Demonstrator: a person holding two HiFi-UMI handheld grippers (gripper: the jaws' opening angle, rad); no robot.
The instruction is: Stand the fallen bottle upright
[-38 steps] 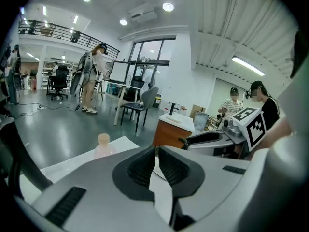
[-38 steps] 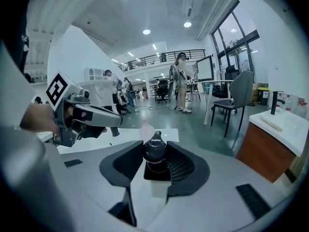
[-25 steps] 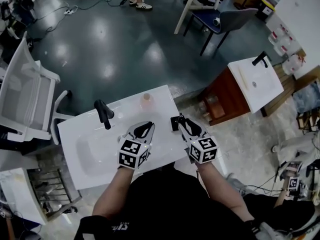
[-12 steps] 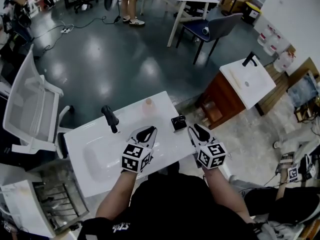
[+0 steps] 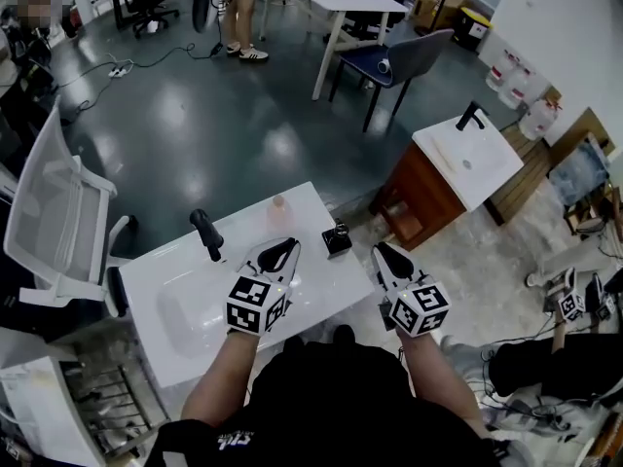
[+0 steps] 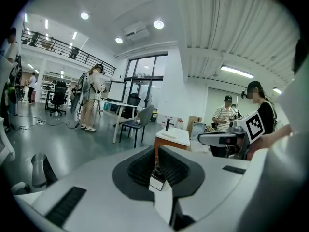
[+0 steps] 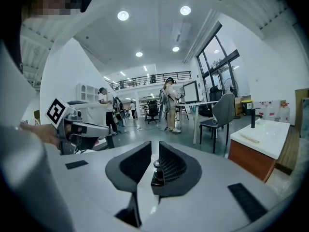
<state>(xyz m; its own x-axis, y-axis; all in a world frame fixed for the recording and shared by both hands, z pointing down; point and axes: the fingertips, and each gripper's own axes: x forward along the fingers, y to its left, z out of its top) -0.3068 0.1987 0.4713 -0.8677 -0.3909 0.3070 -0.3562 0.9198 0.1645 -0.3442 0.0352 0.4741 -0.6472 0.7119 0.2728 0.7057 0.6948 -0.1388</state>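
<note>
White sink-top surface [image 5: 316, 275] carries the bottle [image 5: 337, 238] upright near its right edge (job apparently done). Since a second ago the right gripper [image 5: 382, 251] has let go and drawn back, its fingers now closing on nothing. The left gripper [image 5: 283, 245] has lifted too, fingers barely apart and empty.

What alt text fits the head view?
A small dark bottle stands upright at the right edge of a white sink counter; the left tongs and right tongs, closing empty, hover apart from it.
</note>
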